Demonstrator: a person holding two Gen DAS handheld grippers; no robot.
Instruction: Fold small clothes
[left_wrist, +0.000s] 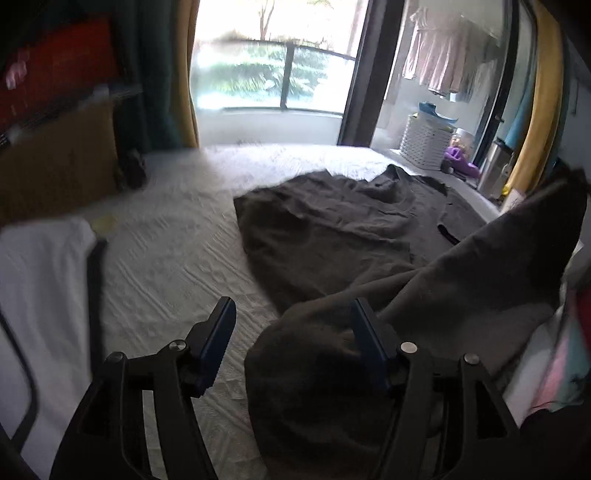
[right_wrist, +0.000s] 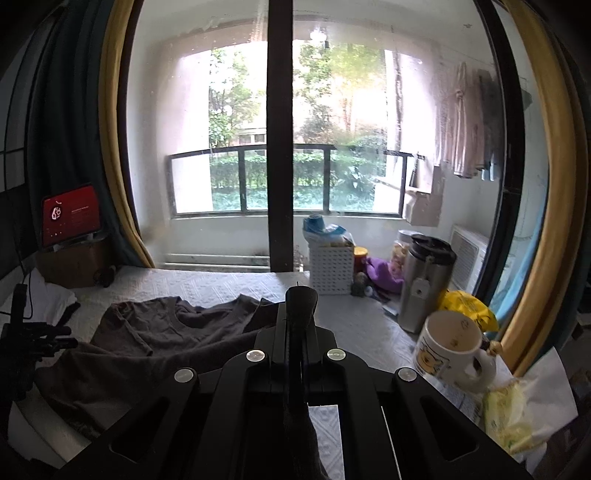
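The brown T-shirt (left_wrist: 325, 229) is gripped by the clenched right gripper (right_wrist: 301, 295); its near hem, draped over the released left gripper (left_wrist: 293, 314), should be pinched squarely.

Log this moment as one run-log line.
left hand-held gripper: open, empty | right hand-held gripper: shut on dark t-shirt | t-shirt: on bed, unfolded
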